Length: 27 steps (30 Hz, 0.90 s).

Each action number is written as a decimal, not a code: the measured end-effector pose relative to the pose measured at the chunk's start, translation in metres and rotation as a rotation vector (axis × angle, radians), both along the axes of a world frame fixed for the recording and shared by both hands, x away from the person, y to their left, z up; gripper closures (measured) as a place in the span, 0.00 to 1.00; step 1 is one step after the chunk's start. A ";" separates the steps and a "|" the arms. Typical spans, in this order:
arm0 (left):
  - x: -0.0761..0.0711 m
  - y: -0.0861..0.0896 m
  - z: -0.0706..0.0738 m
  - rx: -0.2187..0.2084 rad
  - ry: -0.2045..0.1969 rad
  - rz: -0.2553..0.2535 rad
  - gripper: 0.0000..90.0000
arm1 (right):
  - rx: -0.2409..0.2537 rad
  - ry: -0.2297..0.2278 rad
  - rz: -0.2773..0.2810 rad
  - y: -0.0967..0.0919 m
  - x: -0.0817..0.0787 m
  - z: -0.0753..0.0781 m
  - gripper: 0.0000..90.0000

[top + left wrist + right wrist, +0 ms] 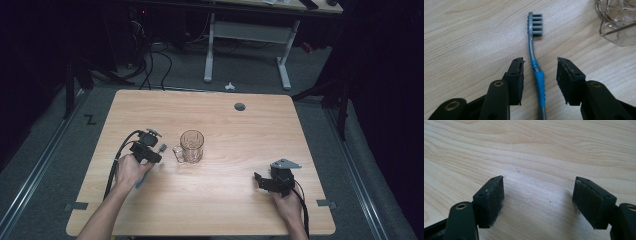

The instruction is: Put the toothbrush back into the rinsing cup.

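— Where's the toothbrush [537,72]?

— Flat on the table [225,200], just left of the glass mug [192,146]; the left gripper [539,76] straddles its blue handle, jaws apart, pads not yet touching; the right gripper [539,202] rests wide apart over bare wood.

— How will it handle?

— Light and stiff, I'd judge; slick plastic, though; grip the ribbed blue part, not the thin grey neck.

1. We see a light wooden table [220,210] with a grey round plug [240,106] near its far edge.
2. A clear glass mug [191,146] stands near its middle.
3. A blue-grey toothbrush [537,72] lies flat just beside the mug.
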<state>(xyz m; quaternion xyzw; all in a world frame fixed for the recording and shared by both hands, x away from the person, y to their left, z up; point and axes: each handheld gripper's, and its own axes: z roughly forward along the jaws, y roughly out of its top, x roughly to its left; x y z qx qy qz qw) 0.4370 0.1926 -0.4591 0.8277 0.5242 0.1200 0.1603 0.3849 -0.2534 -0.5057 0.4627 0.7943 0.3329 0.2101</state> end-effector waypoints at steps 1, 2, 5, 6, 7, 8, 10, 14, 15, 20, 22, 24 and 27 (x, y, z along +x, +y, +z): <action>0.001 -0.001 -0.001 0.003 0.004 0.002 0.64 | 0.000 0.000 0.000 0.000 0.000 0.000 0.28; 0.003 -0.001 -0.001 0.006 0.009 0.003 0.65 | 0.000 0.000 0.000 0.000 0.000 0.000 0.28; 0.006 -0.004 -0.002 0.023 0.020 0.001 0.67 | 0.000 0.000 0.000 0.000 0.000 0.000 0.28; 0.006 -0.004 -0.002 0.024 0.023 0.003 0.68 | 0.000 0.000 0.000 0.000 0.000 0.000 0.28; 0.007 -0.004 -0.003 0.018 0.028 0.005 0.69 | 0.000 0.000 0.000 0.000 0.000 0.000 0.28; 0.008 -0.004 -0.004 0.019 0.033 0.007 0.70 | 0.000 0.000 0.000 0.000 0.000 0.000 0.28; 0.008 -0.003 -0.004 0.023 0.039 0.008 0.71 | 0.000 0.000 0.000 0.000 0.000 0.000 0.28; 0.010 -0.002 -0.007 0.037 0.055 0.017 0.73 | 0.000 0.000 0.000 0.000 0.000 0.000 0.28; 0.010 -0.001 -0.007 0.035 0.057 0.019 0.73 | 0.000 0.000 0.000 0.000 0.000 0.000 0.28; 0.010 0.000 -0.007 0.036 0.067 0.019 0.76 | 0.000 0.000 0.000 0.000 0.000 0.000 0.28; 0.010 0.000 -0.007 0.036 0.077 0.018 0.77 | 0.000 0.000 0.000 0.000 0.000 0.000 0.28; 0.011 0.000 -0.008 0.035 0.083 0.018 0.77 | 0.000 0.000 0.000 0.000 0.000 0.000 0.28; 0.011 0.000 -0.009 0.036 0.094 0.016 0.79 | 0.000 0.001 0.000 0.000 0.000 0.000 0.28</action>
